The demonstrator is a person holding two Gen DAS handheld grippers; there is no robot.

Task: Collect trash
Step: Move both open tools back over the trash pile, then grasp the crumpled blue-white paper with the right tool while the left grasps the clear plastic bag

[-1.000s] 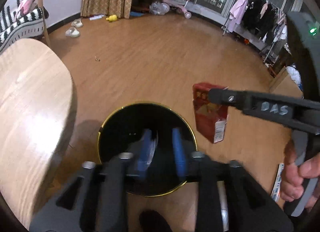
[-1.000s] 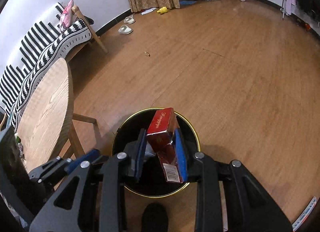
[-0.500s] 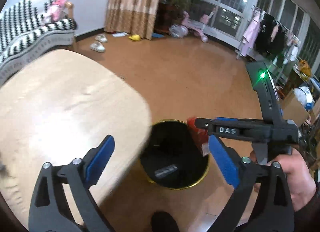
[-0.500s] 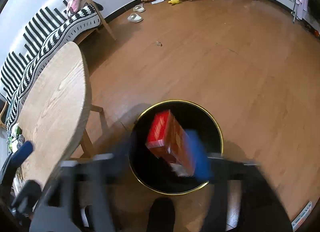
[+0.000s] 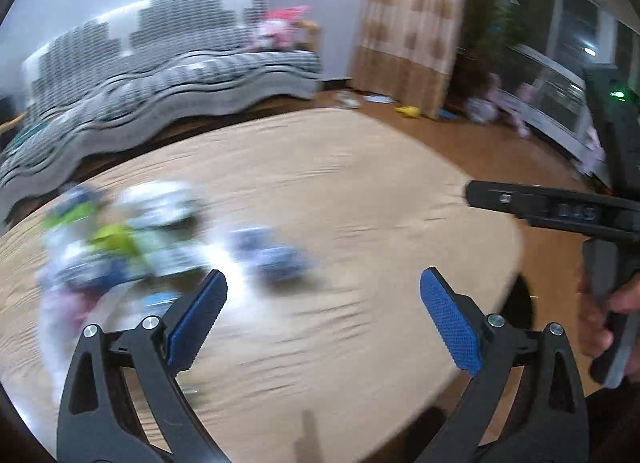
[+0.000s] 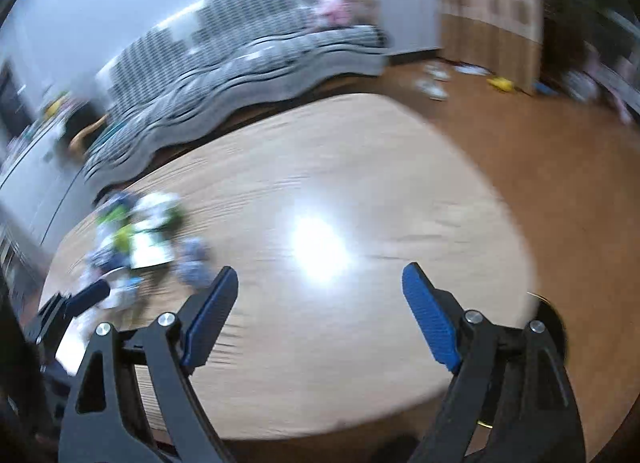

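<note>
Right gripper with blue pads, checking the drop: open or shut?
Open: the right gripper has its pads spread, only the wooden table between them.

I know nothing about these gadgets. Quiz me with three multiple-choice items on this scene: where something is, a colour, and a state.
1. Where does the blurred heap of litter lie?
A. on the wooden table's left part
B. on the sofa
C. on the floor

2. What colour are the pads inside the left gripper?
A. red
B. blue
C. yellow

3. How does the right gripper stand?
A. shut on a red box
B. shut on nothing
C. open and empty

Answers:
1. A: the litter sits on the tabletop, left of both grippers.
2. B: both inner faces are blue.
3. C: bare table shows between its spread jaws, which have just been opening.
</note>
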